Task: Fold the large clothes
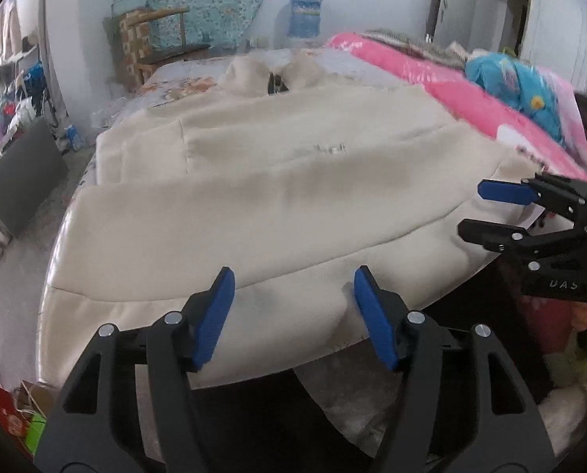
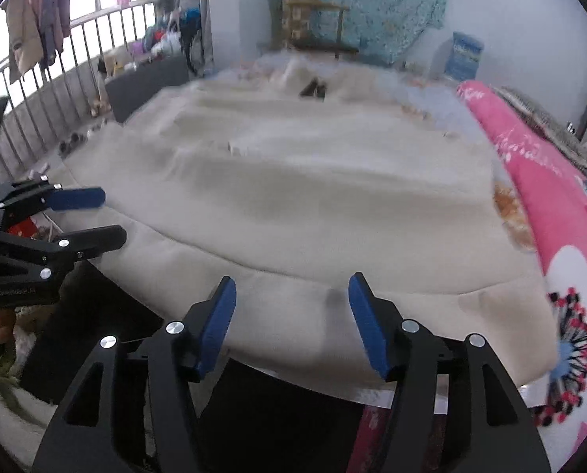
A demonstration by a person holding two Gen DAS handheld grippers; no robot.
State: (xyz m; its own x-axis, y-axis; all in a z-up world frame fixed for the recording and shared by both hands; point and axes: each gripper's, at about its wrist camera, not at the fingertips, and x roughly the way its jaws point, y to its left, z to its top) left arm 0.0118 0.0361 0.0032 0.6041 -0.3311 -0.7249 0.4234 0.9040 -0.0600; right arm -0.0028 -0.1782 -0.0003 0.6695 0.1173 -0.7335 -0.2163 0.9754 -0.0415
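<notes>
A bedroom with pale walls, a teal patterned cloth hung on the far wall and a wooden chair beneath it, holds a bed covered by a floral sheet. Along the bed's right edge lies a rolled pink quilt with a blue plush toy on top; off the left edge, in the right wrist view, a metal railing carries hanging clothes.

The large cream fleece coat is spread flat over most of the bed, its long axis running from the near edge to the far edge, collar at the far end and hem hanging slightly over the near edge.

The left tool hovers at the near edge toward the left corner of the hem, its blue pads apart with only the hem's cloth visible behind the gap, gripping nothing. The right tool sits at the same near edge toward the right corner, its pads likewise spread and empty. Each tool appears side-on in the other's view, jaws parted.

The hem lies directly ahead of and just below both tools, so the likely next move is to close on the two hem corners and carry them toward the collar. Each hand is nearest its own corner. Motion blur softens the fabric's detail, so whether either pad touches the cloth cannot be told.
</notes>
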